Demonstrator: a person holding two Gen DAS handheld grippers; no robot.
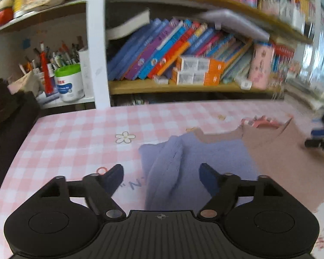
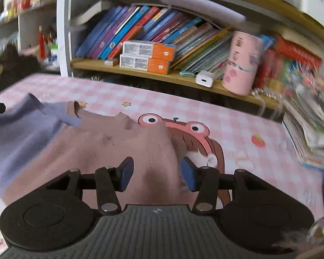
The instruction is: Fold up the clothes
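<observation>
Low in each frame, the left hand-held gripper (image 1: 161, 176) and right hand-held gripper (image 2: 156, 172) hover with fingers apart over a mauve-and-lavender garment (image 2: 110, 142) spread mid-frame on the pink-checked tabletop (image 1: 75, 136), crowded bookshelves (image 1: 183, 86) beyond.

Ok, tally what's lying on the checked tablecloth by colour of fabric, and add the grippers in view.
Purple-blue fabric: 1
Brownish-pink fabric: 1
Grippers, both open and neither holding cloth: 2, the left gripper and the right gripper
Total: 4

Whether the two colours are separate garments or one two-tone piece cannot be told.
</observation>
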